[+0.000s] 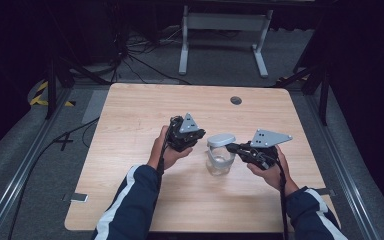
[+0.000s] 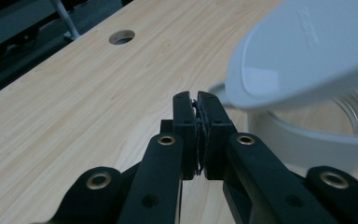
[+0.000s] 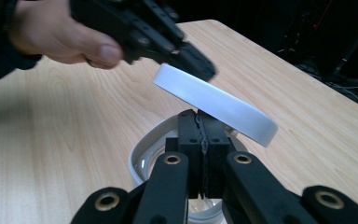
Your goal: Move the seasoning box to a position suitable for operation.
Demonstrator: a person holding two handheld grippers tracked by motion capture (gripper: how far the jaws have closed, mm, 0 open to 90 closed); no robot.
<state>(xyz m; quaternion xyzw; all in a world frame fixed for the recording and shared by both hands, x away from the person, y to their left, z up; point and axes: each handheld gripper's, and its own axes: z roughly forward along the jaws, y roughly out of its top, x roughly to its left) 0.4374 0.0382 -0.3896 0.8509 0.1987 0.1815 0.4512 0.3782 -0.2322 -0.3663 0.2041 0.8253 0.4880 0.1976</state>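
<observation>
Left hand-held gripper [image 1: 201, 138] jaws together, empty, just beside tilted grey lid [image 1: 221, 139] over clear jar [image 1: 219, 161]. Right hand-held gripper [image 1: 231, 147] clamped at jar's rim, on wooden surface [image 1: 130, 125].

A jar [image 1: 219, 162] stands on the desk [image 1: 130, 200], right of its middle. Its lid [image 1: 221, 140] sits tilted above the jar's mouth. The left tool [image 1: 196, 138] is just left of the lid, the right tool [image 1: 230, 147] just right of the jar. A round hole [image 1: 236, 100] lies in the desk behind them.
</observation>
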